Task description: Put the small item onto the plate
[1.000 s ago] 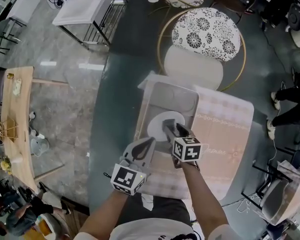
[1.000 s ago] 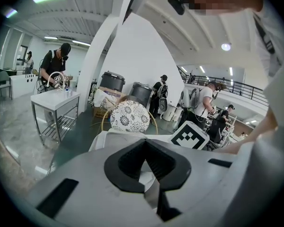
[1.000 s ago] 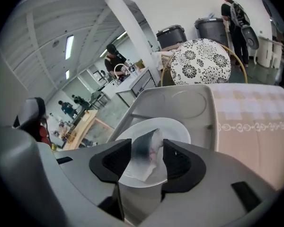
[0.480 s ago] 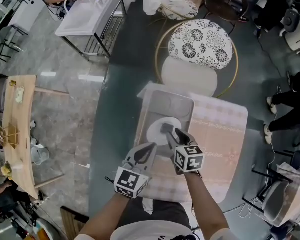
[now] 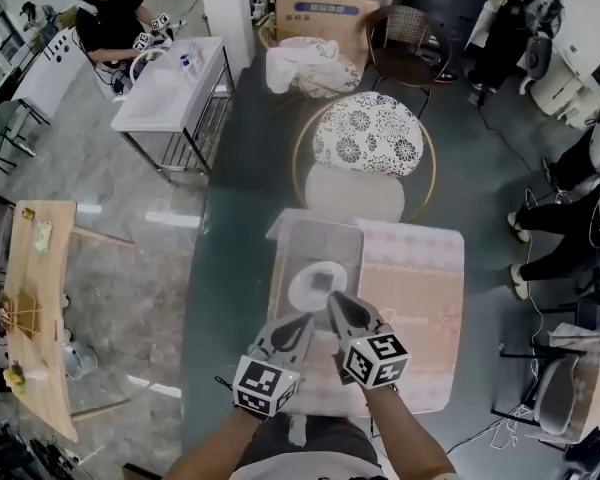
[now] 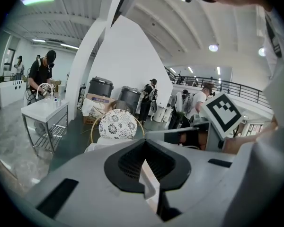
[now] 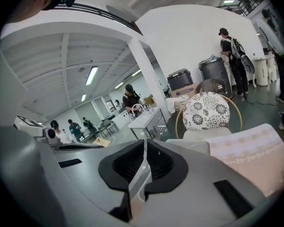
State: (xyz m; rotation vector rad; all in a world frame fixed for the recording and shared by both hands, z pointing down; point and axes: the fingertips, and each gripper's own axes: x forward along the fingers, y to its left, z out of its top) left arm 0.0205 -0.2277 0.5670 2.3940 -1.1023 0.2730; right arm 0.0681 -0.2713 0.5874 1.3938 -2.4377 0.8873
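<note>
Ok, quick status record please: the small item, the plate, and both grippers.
item: small dark grey squarish item, lying on the plate
plate: round white plate, sitting in a grey rectangular tray
left gripper: shut, empty, short of the plate
right gripper: jaws have just been closing, nothing between them, tips by the plate's near edge
task: item looks placed

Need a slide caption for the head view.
Head view: small dark item sits on the white plate; left gripper and right gripper hover nearby, the right's jaws just closed empty.
</note>
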